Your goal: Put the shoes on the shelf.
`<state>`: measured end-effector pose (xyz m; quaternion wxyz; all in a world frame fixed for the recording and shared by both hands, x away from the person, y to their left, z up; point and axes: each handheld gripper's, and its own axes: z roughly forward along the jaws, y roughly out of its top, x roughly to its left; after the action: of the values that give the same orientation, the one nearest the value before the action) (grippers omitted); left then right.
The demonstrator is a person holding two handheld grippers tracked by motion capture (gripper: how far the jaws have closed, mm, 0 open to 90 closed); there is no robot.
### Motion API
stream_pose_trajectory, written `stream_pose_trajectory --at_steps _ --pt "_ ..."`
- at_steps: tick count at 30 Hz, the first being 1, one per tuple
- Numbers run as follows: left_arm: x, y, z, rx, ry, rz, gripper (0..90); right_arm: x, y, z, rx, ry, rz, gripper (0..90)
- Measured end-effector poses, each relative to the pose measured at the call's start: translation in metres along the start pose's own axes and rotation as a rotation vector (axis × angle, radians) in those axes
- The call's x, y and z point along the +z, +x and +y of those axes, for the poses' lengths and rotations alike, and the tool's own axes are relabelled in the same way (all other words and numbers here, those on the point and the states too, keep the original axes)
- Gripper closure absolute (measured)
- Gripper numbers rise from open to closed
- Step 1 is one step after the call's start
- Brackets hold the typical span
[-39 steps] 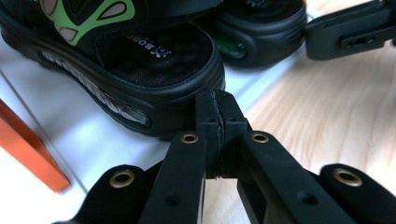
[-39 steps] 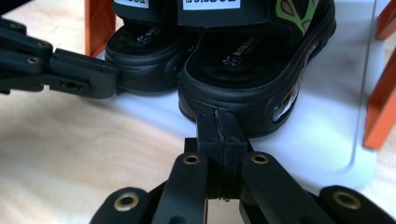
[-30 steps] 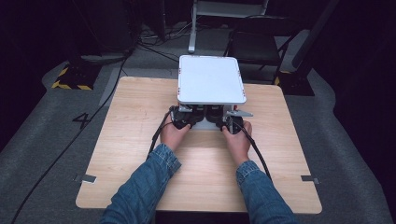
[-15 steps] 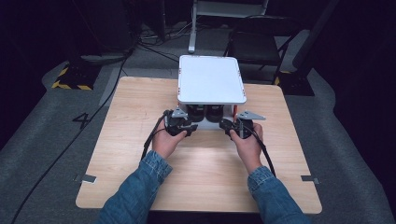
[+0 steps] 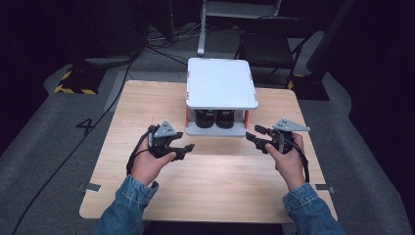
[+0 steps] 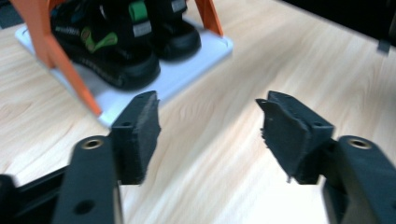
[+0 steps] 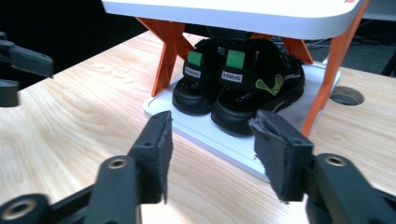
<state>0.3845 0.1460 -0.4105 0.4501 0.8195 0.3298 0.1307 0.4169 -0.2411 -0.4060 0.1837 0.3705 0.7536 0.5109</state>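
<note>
1. High view is showing a wooden table (image 5: pixel 147 112) in the middle of the frame, with a small white shelf (image 5: pixel 221 82) standing at the middle top of it.
2. Two black sandals (image 5: pixel 215 118) are sitting side by side on the bottom tray of the shelf, under its white top.
3. The left gripper (image 5: pixel 180 148) is hanging over the table at the lower left of the shelf, and a hand (image 5: pixel 147 164) is holding it.
4. Its jaws are standing wide open with nothing between them, as the left gripper view is showing.
5. The right gripper (image 5: pixel 255 134) is hanging at the lower right of the shelf, near its corner, in the other hand (image 5: pixel 288 161).
6. Its jaws are standing open too, and they are holding nothing.
7. Right gripper view is showing the sandals at the upper middle of the frame, with green tabs (image 7: pixel 236 59) on their straps and orange legs (image 7: pixel 164 51) beside them.
</note>
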Motion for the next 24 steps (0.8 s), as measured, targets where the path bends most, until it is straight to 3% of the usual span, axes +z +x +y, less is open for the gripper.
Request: stream_pose_trajectory --at_steps 4,8,10,13,15,18,24 --pt "-0.022 0.002 -0.014 0.006 0.027 0.039 29.3 -0.018 -0.005 -0.003 -0.029 -0.008 -0.002 43.0" --pt "-0.043 0.001 -0.03 -0.004 0.061 0.067 24.6 -0.042 -0.012 -0.011 -0.023 0.005 0.009 42.3" --pt "-0.051 0.002 -0.037 -0.014 0.065 0.087 23.4 -0.053 -0.016 -0.018 0.015 0.015 -0.006 42.0" --pt "-0.061 0.005 -0.049 -0.046 0.073 0.115 21.4 -0.063 -0.022 -0.028 0.051 0.075 -0.022 42.0" --pt "-0.064 0.007 -0.057 -0.072 0.092 0.128 20.8 -0.068 -0.027 -0.035 0.055 0.099 -0.029 41.0" --pt "-0.061 0.012 -0.069 -0.109 0.178 0.167 19.3 -0.07 -0.033 -0.047 0.054 0.16 -0.04 36.7" --pt "-0.05 0.023 -0.082 -0.114 0.277 0.206 17.8 -0.064 -0.04 -0.067 0.055 0.271 -0.071 33.2"
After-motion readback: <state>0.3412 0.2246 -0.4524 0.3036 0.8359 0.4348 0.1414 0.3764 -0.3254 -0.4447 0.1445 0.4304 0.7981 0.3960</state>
